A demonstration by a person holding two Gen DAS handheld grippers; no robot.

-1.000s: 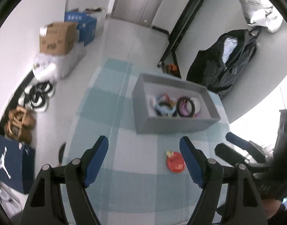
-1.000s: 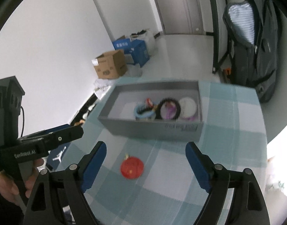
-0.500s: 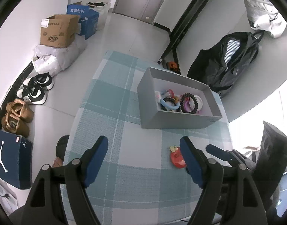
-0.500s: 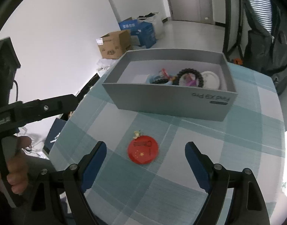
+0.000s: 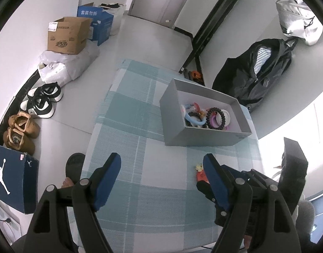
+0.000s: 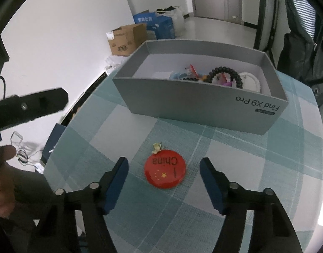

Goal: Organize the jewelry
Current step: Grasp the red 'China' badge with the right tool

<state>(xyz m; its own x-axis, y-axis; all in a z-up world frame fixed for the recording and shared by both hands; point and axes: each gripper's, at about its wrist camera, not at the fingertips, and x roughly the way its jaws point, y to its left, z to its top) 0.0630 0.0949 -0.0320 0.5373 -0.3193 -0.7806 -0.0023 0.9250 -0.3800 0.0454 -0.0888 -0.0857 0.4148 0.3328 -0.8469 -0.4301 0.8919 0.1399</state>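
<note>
Right gripper [image 6: 164,168] wide open, badge [image 6: 165,169] centred between fingers, flat on cloth [image 6: 235,179]. Left gripper [image 5: 161,166] also wide, empty, hanging over bare cloth, well short of box [image 5: 203,139]. Looks light, stiff, thin, glossy, likely slippery; best pinched across rim edges, low to cloth. Small charm [image 6: 157,147] at far edge, probably flimsy; avoid. Box just beyond, already holding bracelets [image 6: 226,74].

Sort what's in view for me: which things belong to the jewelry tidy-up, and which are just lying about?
Job:
- red badge on the checked tablecloth, between the open fingers of the right hand-held gripper
- small flower charm beside it
- grey box holding bracelets
- left hand-held gripper, open, empty

Lying about:
- cardboard box
- sneakers
- backpack
</note>
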